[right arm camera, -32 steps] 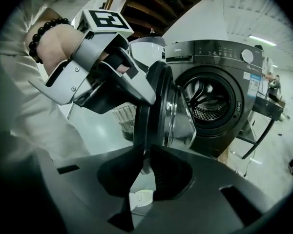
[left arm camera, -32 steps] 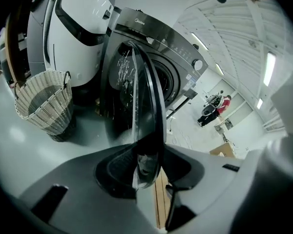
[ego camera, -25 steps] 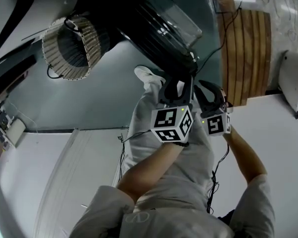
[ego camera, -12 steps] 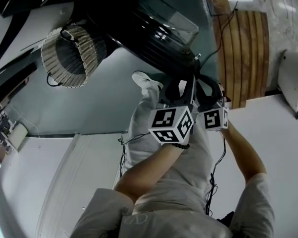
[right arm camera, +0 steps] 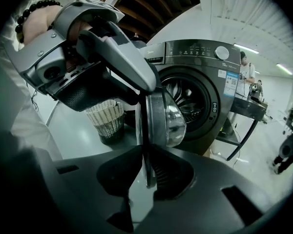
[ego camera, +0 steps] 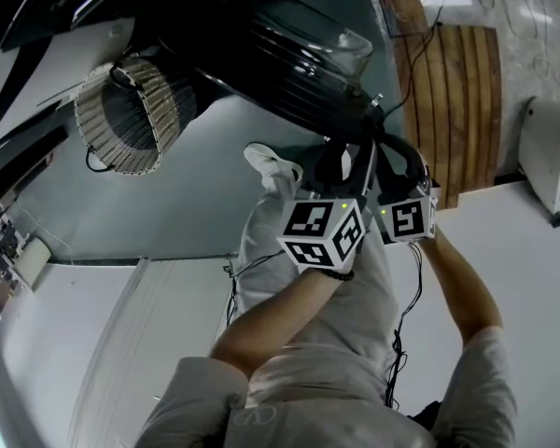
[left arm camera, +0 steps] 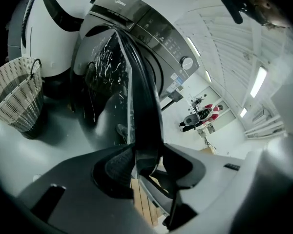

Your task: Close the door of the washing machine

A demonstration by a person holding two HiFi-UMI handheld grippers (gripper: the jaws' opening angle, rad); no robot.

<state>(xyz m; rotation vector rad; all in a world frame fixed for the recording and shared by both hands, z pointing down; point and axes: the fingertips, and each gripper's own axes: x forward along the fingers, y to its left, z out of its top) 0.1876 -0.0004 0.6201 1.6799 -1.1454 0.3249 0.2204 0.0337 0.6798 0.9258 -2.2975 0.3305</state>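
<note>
The dark front-load washing machine (right arm camera: 198,94) stands with its round door (ego camera: 303,59) swung out, glass bowl toward the drum. Both grippers sit side by side on the door's free edge. My left gripper (ego camera: 345,157) straddles the thick black rim (left arm camera: 142,106); its jaws are opening, with the rim filling the gap between them (left arm camera: 147,167). My right gripper (ego camera: 397,161) straddles the thin edge of the door (right arm camera: 147,130) just beside it. Its jaws (right arm camera: 146,172) are closing, the ribbed right pad (right arm camera: 163,172) against the edge and a small gap on the other side.
A wicker laundry basket (ego camera: 131,110) stands on the grey floor left of the machine. A slatted wooden panel (ego camera: 457,101) and a white appliance (ego camera: 551,152) lie to the right. The person's legs and a white shoe (ego camera: 269,161) are under the grippers. A metal table frame (right arm camera: 244,118) stands beside the machine.
Both grippers have slid further onto the door's edge, and the right one has drawn in closer beside the left. The door has swung a little with them.
</note>
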